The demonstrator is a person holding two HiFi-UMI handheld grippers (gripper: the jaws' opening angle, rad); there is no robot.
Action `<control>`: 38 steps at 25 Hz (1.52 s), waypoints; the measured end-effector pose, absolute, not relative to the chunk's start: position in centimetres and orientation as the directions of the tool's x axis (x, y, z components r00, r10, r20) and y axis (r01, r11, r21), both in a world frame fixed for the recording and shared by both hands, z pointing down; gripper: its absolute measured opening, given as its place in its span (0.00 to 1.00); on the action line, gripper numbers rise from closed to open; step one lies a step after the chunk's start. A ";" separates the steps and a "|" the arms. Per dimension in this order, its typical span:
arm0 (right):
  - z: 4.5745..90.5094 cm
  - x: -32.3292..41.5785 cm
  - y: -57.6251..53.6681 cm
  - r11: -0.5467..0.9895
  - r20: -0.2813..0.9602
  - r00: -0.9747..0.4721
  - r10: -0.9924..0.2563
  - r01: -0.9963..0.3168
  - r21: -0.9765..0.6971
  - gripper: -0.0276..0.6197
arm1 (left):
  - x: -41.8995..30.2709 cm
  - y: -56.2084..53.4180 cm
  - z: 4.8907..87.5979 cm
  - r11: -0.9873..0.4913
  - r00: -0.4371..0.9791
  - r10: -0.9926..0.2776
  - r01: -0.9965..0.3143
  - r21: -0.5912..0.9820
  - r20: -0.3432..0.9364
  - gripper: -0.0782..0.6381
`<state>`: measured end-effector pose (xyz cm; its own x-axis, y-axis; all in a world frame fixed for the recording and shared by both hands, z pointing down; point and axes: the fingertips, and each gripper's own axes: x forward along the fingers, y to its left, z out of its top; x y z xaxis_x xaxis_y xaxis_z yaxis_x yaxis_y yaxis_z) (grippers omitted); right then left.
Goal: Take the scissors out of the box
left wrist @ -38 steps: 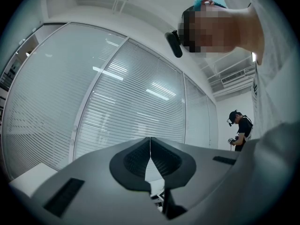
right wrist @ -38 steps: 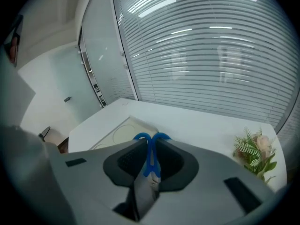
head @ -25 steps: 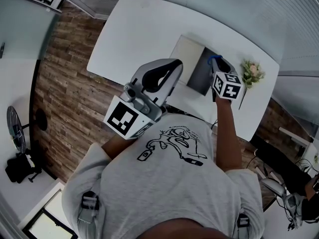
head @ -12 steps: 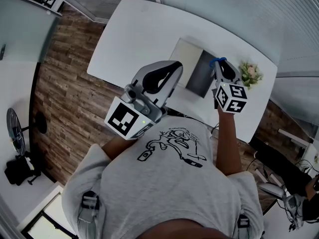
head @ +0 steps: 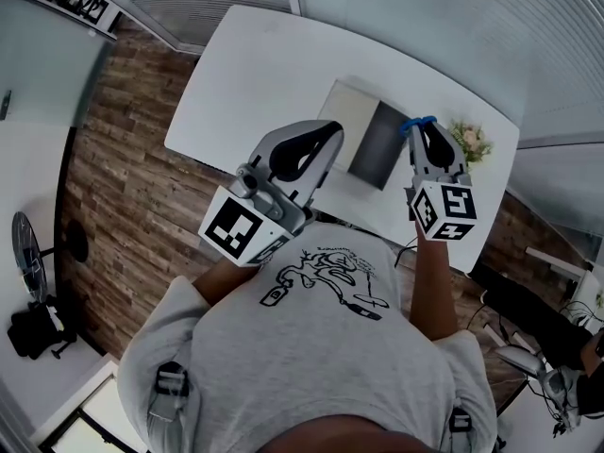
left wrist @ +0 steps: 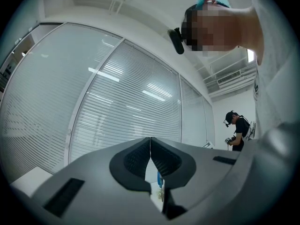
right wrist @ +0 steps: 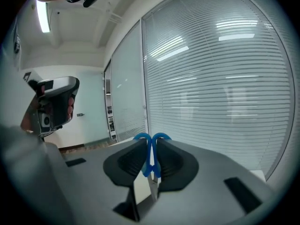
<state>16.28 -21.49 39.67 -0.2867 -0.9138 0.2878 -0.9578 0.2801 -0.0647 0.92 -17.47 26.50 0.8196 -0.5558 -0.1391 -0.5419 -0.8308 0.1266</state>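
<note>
Your left claw (left wrist: pixel 150 144) is pressed fully shut with nothing in it, its ribbed black pads meeting along a single seam inside the smooth grey shell. In the head view it hangs over the near edge of the white desk (head: pixel 255 74), a rounded, glossy slab set over a wood-plank floor (head: pixel 123 177).

Just to its right lies the one box (head: pixel 376 149), flat and rectangular, lying open: a pale panel on its left, a dark grey panel on its right.

Your right claw (head: pixel 422 128) sits at the box's right edge and is clamped on the scissors (right wrist: pixel 151 165). Their two blue plastic loops stick out past the claw's tips, the necks are pinched between the pads, and the thin metal blades run back between the jaws toward the camera. So the single pair is in the claw, not in the box.

Right of that claw, one small bunch of pale flowers (head: pixel 474 140) with green leaves lies on the desk.
</note>
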 end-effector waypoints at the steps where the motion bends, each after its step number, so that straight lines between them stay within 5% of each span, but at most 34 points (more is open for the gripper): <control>1: 39.1 16.1 -21.3 0.284 0.277 -0.290 -0.916 -0.957 -0.062 0.15 | 1.0 -17.5 26.5 -0.832 0.821 -0.554 -0.540 0.125 -0.141 0.14; 38: 27.0 12.8 -12.5 0.367 0.062 -0.364 -0.929 -0.930 0.039 0.16 | 1.4 -17.4 25.6 -0.851 0.837 -0.525 -0.508 0.135 -0.158 0.14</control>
